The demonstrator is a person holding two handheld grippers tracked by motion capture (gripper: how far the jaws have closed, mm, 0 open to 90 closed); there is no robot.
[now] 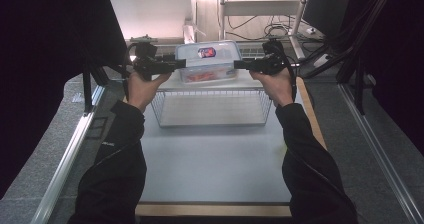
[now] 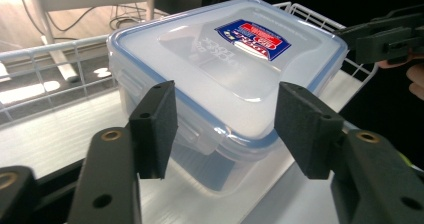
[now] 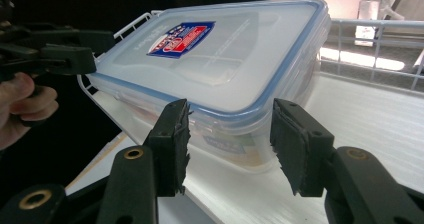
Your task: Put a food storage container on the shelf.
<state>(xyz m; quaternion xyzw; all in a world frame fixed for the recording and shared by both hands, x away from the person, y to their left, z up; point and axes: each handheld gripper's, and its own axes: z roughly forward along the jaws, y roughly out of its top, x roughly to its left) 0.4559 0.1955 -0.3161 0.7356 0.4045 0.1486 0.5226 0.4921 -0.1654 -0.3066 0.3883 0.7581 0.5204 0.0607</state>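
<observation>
Clear rectangular plastic container with blue-sealed clip lid [image 1: 207, 60] sitting on top of white wire rack shelf [image 1: 212, 108] at far end of grey counter [image 1: 210, 164]. Left gripper [image 1: 179, 63] and right gripper [image 1: 240, 64] flanking container's short ends, fingers spread wide, gripping nothing. Reddish contents inside. Likely approach stage: lid closed, no grasp made; closing on container and lifting left.

A clear rectangular plastic food container [image 1: 207, 61] with a blue-edged snap lid, closed, sits upright and level on the white top of a wire-rack shelf at the far middle of the desk. A red-and-blue label [image 2: 253, 39] lies on the lid; reddish contents show faintly through its wall.
</observation>
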